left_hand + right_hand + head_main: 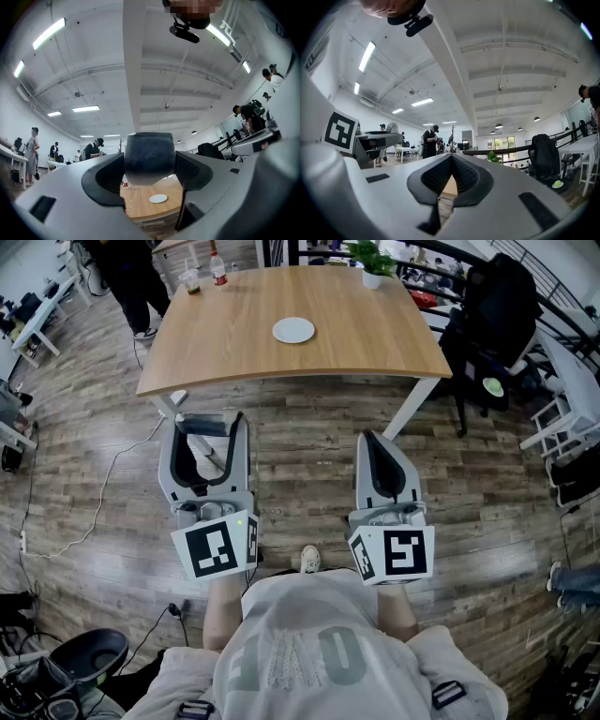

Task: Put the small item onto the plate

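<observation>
A dark small item is clamped between the widely spread fingers of the left gripper. The right gripper is closed, empty. The plate is set mid-tabletop, the table well ahead.

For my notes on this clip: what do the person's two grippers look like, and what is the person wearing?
The left gripper and the right gripper both have light grey plastic shells, with dark ribbed pads lining the jaws. Each carries a white cube printed with black square markers. The person wears a pale grey top with faded lettering.
</observation>
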`<state>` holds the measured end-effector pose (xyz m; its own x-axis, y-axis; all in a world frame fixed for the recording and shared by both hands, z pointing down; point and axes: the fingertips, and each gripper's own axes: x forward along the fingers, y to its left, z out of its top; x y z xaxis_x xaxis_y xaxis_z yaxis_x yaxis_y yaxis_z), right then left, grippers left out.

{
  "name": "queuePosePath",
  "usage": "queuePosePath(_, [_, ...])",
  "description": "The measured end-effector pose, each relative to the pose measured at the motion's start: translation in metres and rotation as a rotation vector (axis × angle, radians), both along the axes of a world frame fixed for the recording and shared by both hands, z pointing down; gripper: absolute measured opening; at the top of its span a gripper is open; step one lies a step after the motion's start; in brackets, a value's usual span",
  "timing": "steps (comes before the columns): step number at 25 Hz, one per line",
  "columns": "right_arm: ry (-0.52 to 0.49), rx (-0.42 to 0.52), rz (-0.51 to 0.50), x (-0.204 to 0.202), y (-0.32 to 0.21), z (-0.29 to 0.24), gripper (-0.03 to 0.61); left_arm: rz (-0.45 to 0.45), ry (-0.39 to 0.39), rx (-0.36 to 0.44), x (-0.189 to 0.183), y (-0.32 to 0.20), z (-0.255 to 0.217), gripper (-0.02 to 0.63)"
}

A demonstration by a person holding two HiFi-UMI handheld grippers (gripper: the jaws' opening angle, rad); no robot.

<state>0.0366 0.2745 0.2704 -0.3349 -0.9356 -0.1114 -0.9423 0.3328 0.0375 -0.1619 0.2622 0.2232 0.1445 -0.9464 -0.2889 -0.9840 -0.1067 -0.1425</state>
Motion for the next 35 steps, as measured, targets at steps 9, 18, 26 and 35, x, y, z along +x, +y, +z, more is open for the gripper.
queuePosePath(9, [0.030,0.014,-0.008,0.002,-0.015,-0.004,0.017,-0.004,0.015,0.009,0.000,-0.016,-0.002,0.319])
queuePosePath(18, [-0.057,0.018,-0.052,0.007,-0.029,-0.005,0.017,-0.026,0.003,0.020,-0.008,-0.018,-0.009,0.319])
queuePosePath(26, [-0.030,-0.014,-0.069,0.007,-0.051,0.010,0.017,-0.078,0.021,0.000,-0.026,-0.041,0.001,0.319])
queuePosePath(35, [-0.033,0.050,-0.072,0.020,-0.101,-0.001,0.017,-0.030,-0.012,0.059,0.000,-0.098,-0.012,0.319])
